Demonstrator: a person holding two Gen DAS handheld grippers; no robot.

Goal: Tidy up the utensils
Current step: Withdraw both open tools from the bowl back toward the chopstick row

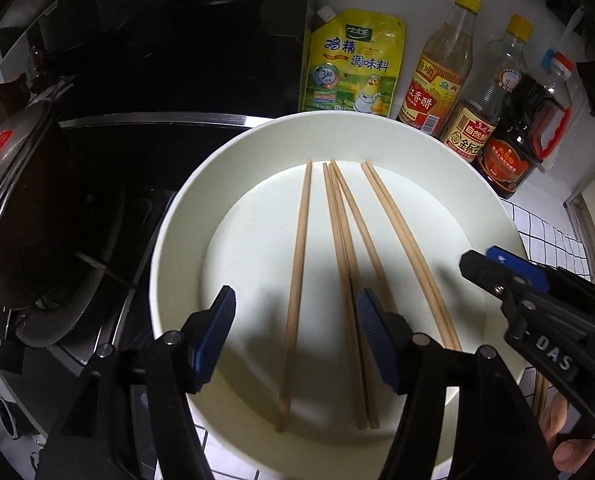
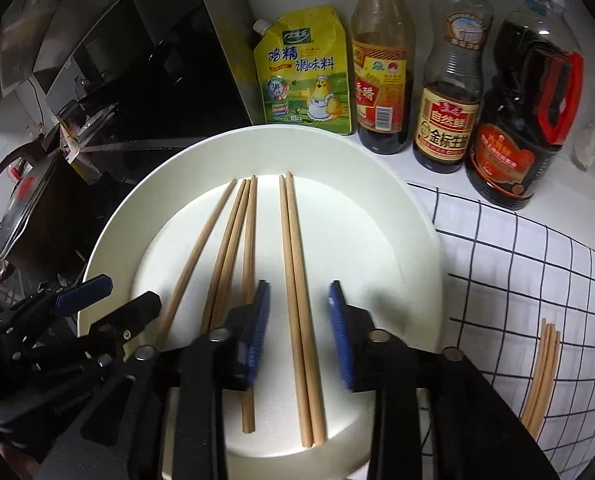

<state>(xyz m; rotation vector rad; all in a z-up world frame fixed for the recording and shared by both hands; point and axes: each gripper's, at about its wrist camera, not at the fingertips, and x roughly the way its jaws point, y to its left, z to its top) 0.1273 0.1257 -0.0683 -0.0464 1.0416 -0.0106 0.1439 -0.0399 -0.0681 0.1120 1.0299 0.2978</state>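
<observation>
Left gripper [image 1: 295,322] spread wide over the near part of the white plate [image 1: 177,208], gripping nothing, straddling the lone chopstick [image 1: 297,280] on the left. Just right of that, three chopsticks [image 1: 343,264] bunched and crossing near their far tips. Further right, a tidy pair [image 1: 407,248] lying side by side, touching along their length. Right gripper [image 2: 297,340] also open and empty, jaws either side of that pair, poised low over it; contact with the wood cannot be told.

Judged part done: a small bundle of chopsticks [image 2: 541,376] already off the plate on the grid-checked cloth [image 2: 517,260] at the near right, six left on the plate to gather. Likely next: closing on the pair and carrying it over to the bundle.

Plain light wood, slim, tapering toward the far ends, dry and clean-looking, no markings. Behind the plate, seasoning pouch [image 2: 305,76], vinegar bottle [image 2: 381,80], soy sauce bottles [image 2: 449,92] against the far wall.
</observation>
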